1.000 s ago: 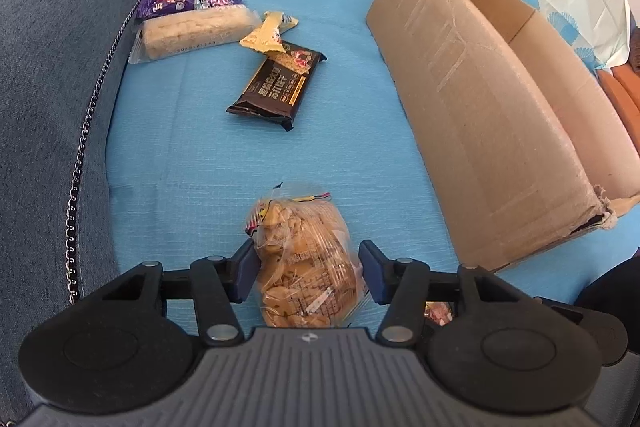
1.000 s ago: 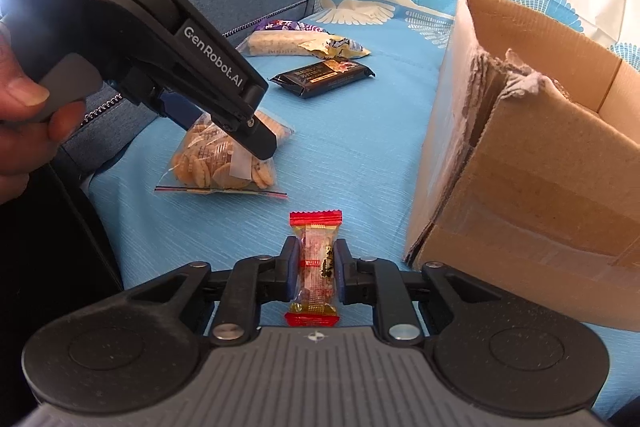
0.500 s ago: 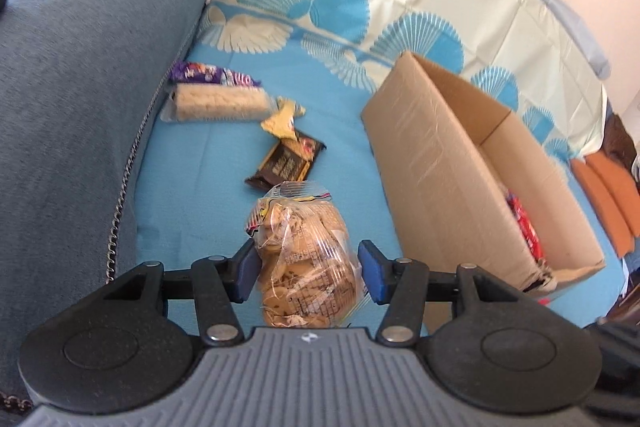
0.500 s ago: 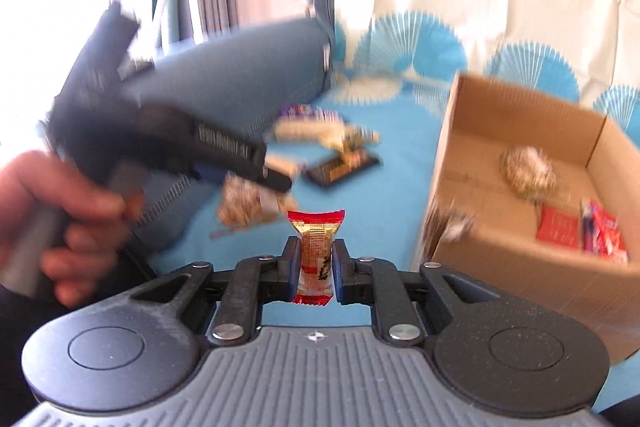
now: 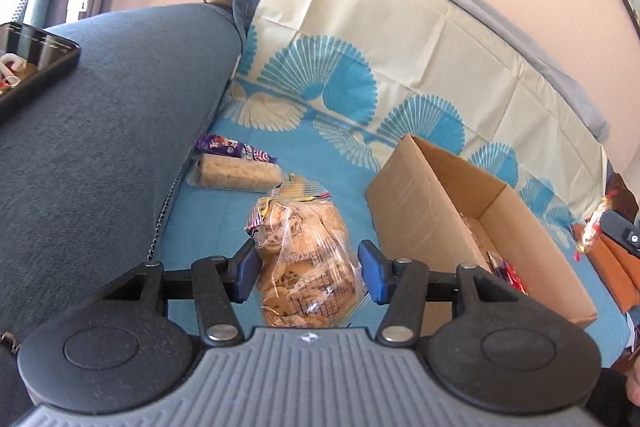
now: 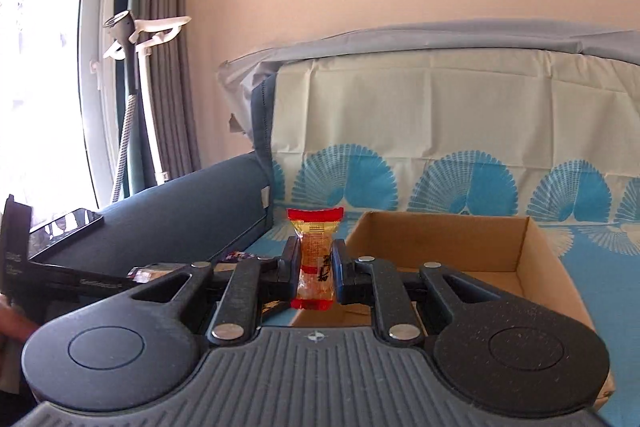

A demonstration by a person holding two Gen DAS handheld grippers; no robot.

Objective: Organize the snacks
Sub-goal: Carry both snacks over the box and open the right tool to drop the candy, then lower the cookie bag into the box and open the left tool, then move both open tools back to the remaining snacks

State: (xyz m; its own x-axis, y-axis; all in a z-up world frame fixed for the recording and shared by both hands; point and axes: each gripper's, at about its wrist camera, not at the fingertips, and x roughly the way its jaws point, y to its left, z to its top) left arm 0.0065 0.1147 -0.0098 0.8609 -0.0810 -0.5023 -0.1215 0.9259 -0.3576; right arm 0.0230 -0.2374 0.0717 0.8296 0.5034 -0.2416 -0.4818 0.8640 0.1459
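My left gripper (image 5: 308,273) is shut on a clear bag of cookies (image 5: 306,259) and holds it in the air above the blue sofa cover, left of the open cardboard box (image 5: 448,215). My right gripper (image 6: 316,273) is shut on a small red-and-gold candy (image 6: 316,259), held upright above the near left edge of the box (image 6: 448,247). The candy and part of the right gripper show at the right edge of the left wrist view (image 5: 590,231). Red snack packets (image 5: 506,273) lie inside the box.
A pale wafer pack (image 5: 236,175) and a purple packet (image 5: 236,149) lie on the cover by the sofa arm. A phone (image 5: 32,63) rests on the blue sofa arm (image 5: 100,147). Orange cushions (image 5: 616,267) sit right of the box. The left gripper shows low left in the right wrist view (image 6: 80,279).
Both grippers have risen, each with its snack. The views now look higher toward the sofa back and wall. The right gripper has come over the box's edge.
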